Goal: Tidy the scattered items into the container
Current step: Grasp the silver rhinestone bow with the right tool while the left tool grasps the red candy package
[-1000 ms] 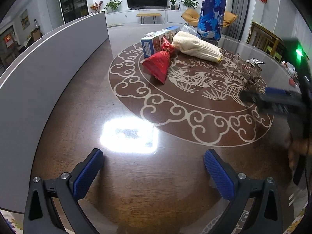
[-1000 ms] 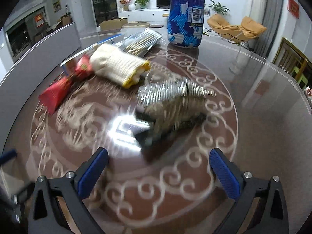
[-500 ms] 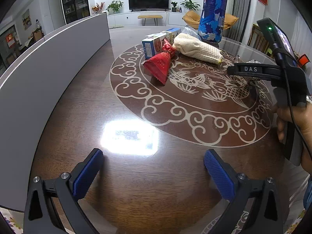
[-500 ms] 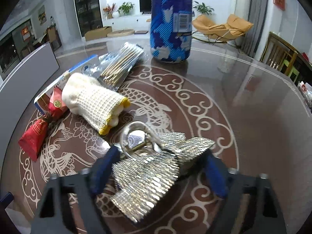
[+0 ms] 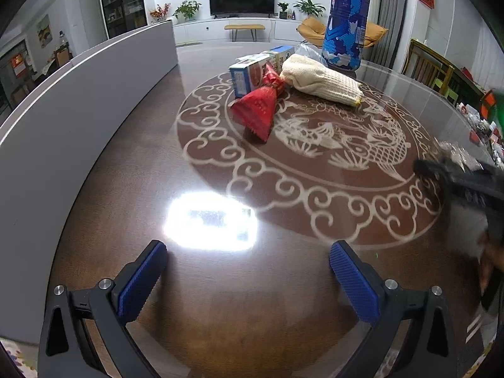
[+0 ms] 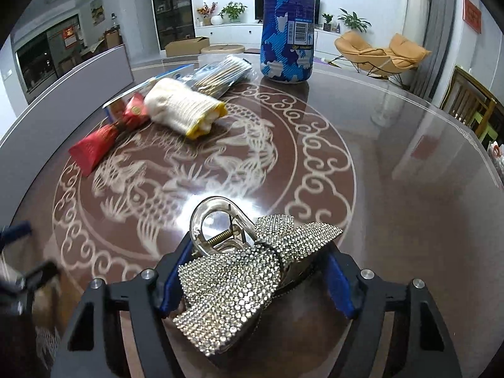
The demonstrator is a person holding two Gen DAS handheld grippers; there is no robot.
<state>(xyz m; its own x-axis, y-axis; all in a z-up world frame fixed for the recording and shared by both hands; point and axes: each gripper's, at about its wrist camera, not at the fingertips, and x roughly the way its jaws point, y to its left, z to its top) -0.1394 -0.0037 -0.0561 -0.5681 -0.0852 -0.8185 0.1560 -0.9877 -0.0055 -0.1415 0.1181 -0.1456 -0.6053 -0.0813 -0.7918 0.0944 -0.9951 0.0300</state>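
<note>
Table; hair clip between claw pads

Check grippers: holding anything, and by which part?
Right gripper holds the bow hair clip, pads on its two sides. Left gripper holds nothing.

L tool: jaws wide, empty | R tool: clamped on sth, angled down
</note>
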